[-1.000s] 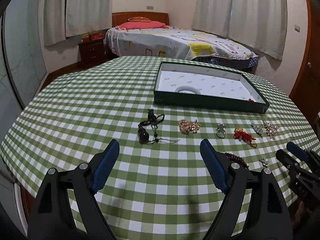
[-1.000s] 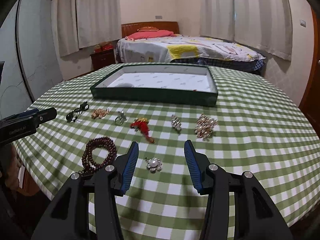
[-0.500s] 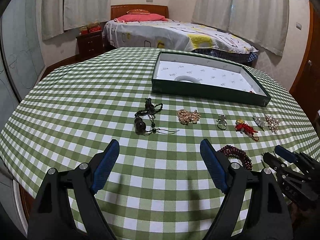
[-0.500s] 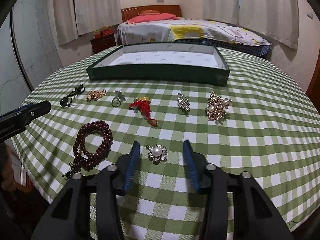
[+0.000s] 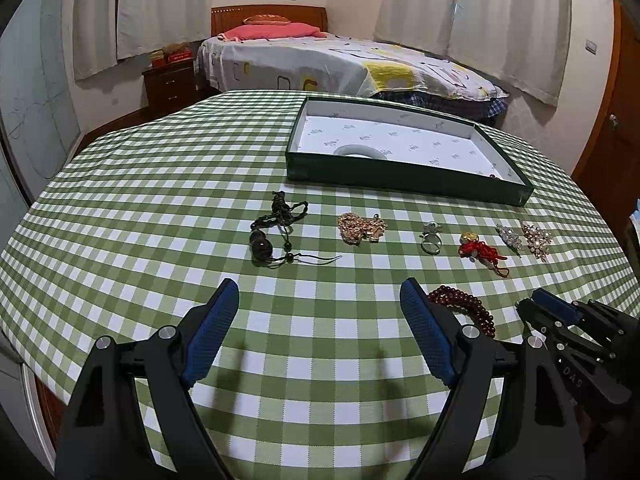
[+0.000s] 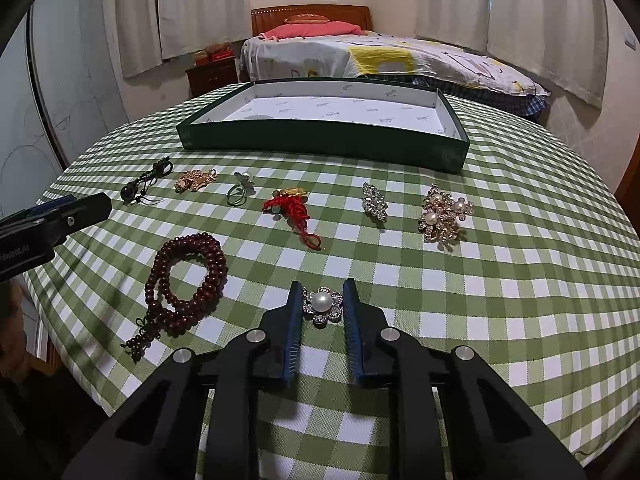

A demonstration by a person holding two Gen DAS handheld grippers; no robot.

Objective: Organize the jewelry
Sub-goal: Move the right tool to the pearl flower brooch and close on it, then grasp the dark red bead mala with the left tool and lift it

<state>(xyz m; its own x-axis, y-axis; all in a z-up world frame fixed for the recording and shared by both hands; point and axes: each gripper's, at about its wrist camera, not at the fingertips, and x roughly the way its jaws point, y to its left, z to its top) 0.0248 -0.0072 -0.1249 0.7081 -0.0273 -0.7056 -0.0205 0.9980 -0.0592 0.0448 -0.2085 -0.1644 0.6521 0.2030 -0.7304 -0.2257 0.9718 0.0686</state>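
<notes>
The right hand-held gripper [image 6: 322,300] is low over the near edge of the bench [image 6: 500,280], tilted forward and down, its two blue fingers [image 6: 295,320] narrowed around a pearl flower brooch [image 6: 322,305] that lies flat on the checked cloth; whether the pads touch the brooch cannot be told. Just left of it lies a coiled dark red bead bracelet [image 6: 188,276]. Farther off runs a row: black cord pendant [image 6: 146,184], gold chain [image 6: 195,179], ring [image 6: 239,190], red knotted charm [image 6: 294,210], crystal brooch [image 6: 375,202] and pearl cluster brooch [image 6: 442,216]. Beyond them sits the green tray [image 6: 320,142], a pale bangle [image 5: 360,151] inside at its near left. The left hand-held gripper [image 5: 320,316] hovers level above the bench, wide apart and holding nothing, the black cord pendant beyond it
</notes>
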